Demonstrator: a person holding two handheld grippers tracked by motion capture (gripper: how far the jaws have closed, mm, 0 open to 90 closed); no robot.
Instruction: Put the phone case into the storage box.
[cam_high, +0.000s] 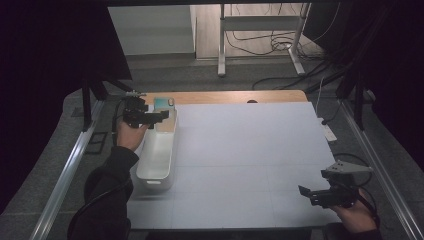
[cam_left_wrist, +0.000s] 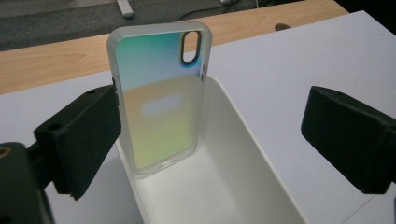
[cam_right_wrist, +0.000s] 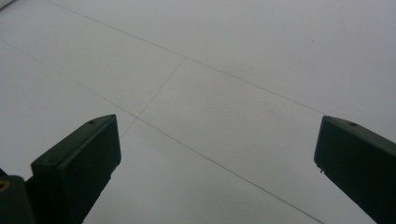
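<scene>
- High view: the phone case (cam_high: 164, 104) stands on end at the far end of the white bin (cam_high: 156, 165). The left tongs (cam_high: 159, 117) hover just before it; the right tongs (cam_high: 306, 192) sit well apart, over the counter (cam_high: 240, 150).
- Left gripper view: the case's long axis is upright, leaning on the bin's far wall, against the left pad; the jaws gape wide, gripping nothing.
- Right gripper view: jaws wide, empty, far from the bin.

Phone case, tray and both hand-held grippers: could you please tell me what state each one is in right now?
Phone case: upright, leaning at the far end of the tray, not gripped.
White tray: right way up, holding just the case.
Left hand-held gripper: open, jaws wide either side of the case.
Right hand-held gripper: open, nothing between its jaws.
</scene>
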